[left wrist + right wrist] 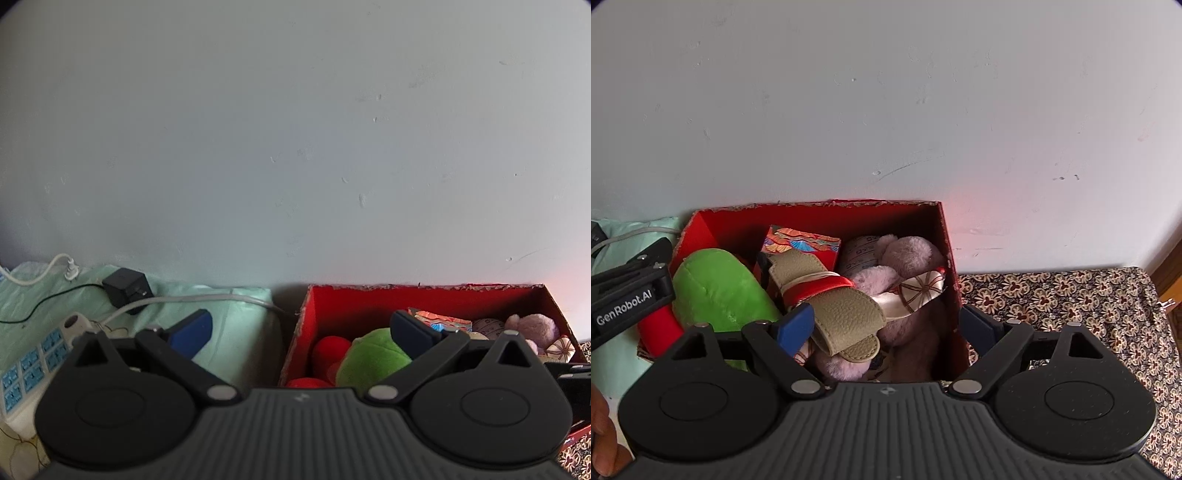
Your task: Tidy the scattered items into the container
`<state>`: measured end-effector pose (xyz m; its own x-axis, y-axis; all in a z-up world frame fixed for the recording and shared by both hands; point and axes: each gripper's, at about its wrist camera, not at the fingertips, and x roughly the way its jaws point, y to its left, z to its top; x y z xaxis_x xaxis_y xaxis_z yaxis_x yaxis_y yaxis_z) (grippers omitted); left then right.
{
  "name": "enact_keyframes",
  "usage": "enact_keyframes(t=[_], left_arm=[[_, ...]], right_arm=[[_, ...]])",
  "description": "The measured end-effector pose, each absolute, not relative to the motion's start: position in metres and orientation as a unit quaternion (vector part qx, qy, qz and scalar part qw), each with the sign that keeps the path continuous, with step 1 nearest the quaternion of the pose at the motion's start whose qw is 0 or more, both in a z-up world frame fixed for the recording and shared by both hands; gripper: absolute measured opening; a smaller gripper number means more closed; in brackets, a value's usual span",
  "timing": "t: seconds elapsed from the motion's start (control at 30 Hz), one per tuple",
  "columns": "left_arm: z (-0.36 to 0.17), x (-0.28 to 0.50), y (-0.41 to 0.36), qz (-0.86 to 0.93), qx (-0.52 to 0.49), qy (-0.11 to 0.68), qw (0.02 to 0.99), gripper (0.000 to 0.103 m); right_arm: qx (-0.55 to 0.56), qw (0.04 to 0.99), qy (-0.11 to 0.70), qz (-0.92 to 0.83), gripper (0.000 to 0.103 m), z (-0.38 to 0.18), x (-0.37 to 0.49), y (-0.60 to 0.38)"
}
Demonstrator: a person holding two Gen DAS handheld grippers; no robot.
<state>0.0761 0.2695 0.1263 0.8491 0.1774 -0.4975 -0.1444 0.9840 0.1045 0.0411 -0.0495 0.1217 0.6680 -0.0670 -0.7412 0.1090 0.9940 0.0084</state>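
The right gripper (886,328) stands wide, holding nothing, its left blue finger (795,326) over the red box (820,218) and its right one just outside the box's right wall. Between the fingers lie a tan leather strap (849,317) and a pink plush (908,258); to their left a green plush (716,288), beyond them a patterned packet (801,242).

The left gripper (303,332) is likewise spread and empty, the box ahead and to its right. To its left sits a power strip (33,362), perhaps on bedding, with a black adapter (127,290) farther back against the wall (295,147).
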Motion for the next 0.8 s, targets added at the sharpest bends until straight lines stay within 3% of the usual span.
enact_keyframes(t=[0.8], left_arm=[[0.125, 0.066, 0.262, 0.083, 0.034, 0.257, 0.962, 0.103]], right_arm=[[0.009, 0.922, 0.381, -0.063, 0.088, 0.124, 0.027, -0.041]])
